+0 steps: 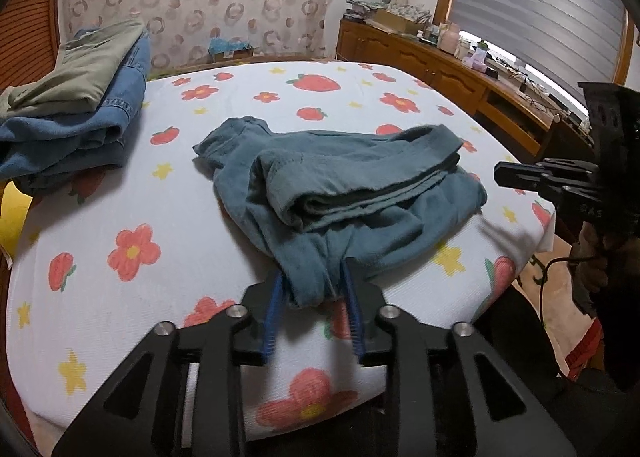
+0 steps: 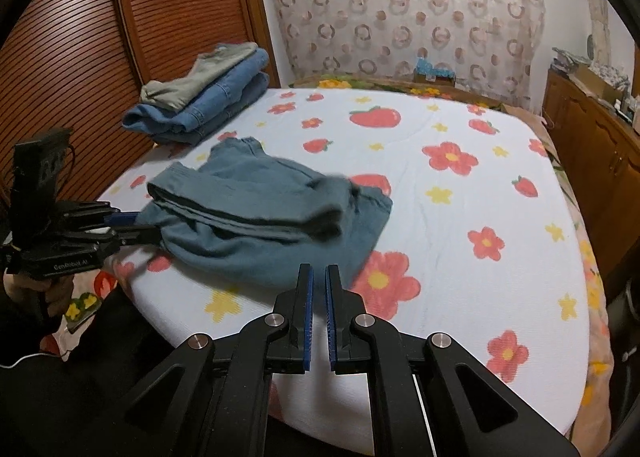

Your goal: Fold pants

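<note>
Teal pants point(image 1: 340, 193) lie partly folded in a loose heap on the flower-print bed point(image 1: 160, 217). My left gripper point(image 1: 314, 285) is shut on a bunched edge of the pants at the near side; the right wrist view shows it point(image 2: 138, 227) gripping the pants' left edge point(image 2: 264, 225). My right gripper point(image 2: 318, 277) is empty, its jaws a narrow gap apart, hovering just in front of the pants' near edge. In the left wrist view it point(image 1: 500, 175) is at the right, beside the heap.
A stack of folded jeans and a grey-green garment point(image 1: 76, 105) sits at the bed's far left corner point(image 2: 208, 97). A wooden sideboard with clutter point(image 1: 460, 61) runs along the right. A slatted wooden door point(image 2: 80, 57) stands left of the bed.
</note>
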The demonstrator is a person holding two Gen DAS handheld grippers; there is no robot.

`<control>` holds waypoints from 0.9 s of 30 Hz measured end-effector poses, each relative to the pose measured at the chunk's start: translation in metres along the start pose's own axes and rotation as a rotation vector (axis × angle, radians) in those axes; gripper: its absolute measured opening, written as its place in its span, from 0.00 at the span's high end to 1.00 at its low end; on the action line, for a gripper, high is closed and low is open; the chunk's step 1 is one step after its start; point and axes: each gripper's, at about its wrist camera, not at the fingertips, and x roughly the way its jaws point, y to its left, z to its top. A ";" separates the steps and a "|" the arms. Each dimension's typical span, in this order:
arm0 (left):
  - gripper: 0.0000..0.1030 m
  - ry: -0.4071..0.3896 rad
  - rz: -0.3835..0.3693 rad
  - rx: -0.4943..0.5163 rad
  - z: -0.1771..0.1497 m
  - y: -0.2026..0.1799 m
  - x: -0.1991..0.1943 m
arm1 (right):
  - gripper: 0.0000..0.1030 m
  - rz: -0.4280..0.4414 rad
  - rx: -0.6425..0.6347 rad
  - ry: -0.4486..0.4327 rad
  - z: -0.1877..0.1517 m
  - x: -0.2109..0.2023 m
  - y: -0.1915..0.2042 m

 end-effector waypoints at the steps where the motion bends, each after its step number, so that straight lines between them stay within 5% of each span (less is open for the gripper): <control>1: 0.63 -0.003 0.000 -0.001 0.000 0.000 0.000 | 0.92 -0.002 -0.002 -0.010 0.000 -0.002 0.001; 2: 0.55 -0.005 0.001 -0.001 0.001 0.001 0.000 | 0.89 -0.009 -0.004 -0.019 0.002 -0.002 0.002; 4: 0.51 -0.011 -0.002 -0.006 0.002 0.002 0.000 | 0.66 -0.028 -0.011 -0.028 0.003 0.000 0.004; 11: 0.27 0.011 0.013 -0.028 0.000 0.011 0.010 | 0.63 -0.052 -0.007 0.020 -0.001 0.036 0.008; 19: 0.27 0.006 0.011 -0.037 -0.006 0.016 0.014 | 0.43 -0.121 -0.012 -0.021 -0.013 0.056 0.017; 27: 0.23 -0.008 0.052 0.006 -0.009 0.008 0.015 | 0.35 -0.156 -0.004 -0.090 -0.027 0.055 0.028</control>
